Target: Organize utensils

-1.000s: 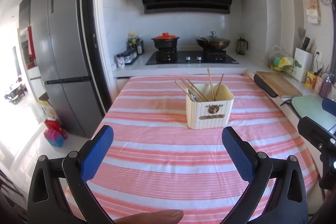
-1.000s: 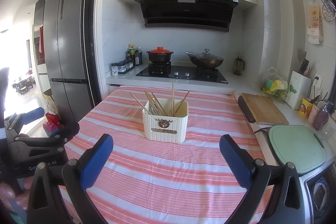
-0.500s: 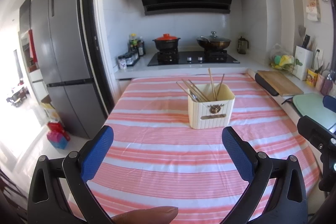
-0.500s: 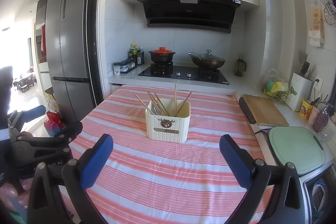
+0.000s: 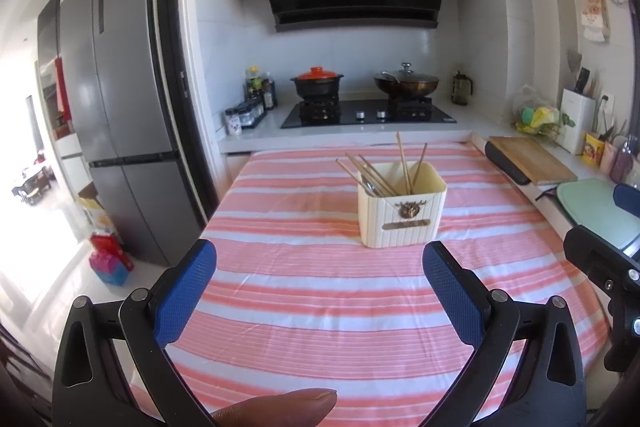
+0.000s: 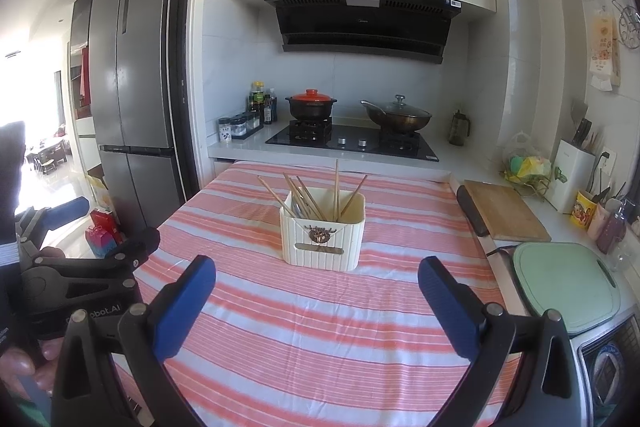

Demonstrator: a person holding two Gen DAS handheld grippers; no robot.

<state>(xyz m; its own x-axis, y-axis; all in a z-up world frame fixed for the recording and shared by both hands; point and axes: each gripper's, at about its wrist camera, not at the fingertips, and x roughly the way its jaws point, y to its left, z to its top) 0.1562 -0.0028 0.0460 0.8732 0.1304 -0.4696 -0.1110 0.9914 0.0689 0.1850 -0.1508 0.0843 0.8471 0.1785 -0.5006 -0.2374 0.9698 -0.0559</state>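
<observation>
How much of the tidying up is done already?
Done, it seems: the chopsticks already stand in the cream holder on the striped tablecloth, with no loose utensils on it. In hand: nothing; the left gripper and right gripper are both open. Left: little shows, perhaps only straightening the chopsticks.

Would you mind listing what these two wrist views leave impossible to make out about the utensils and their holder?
- Cream holder, both views: its walls hide the lower ends of the chopsticks.
- Grey utensil among them, left view: only a sliver shows above the rim; its type is unclear.
- Emblem and plate on the holder's front: too small to read.
- Striped tablecloth, near edge: covered by both open grippers.
</observation>
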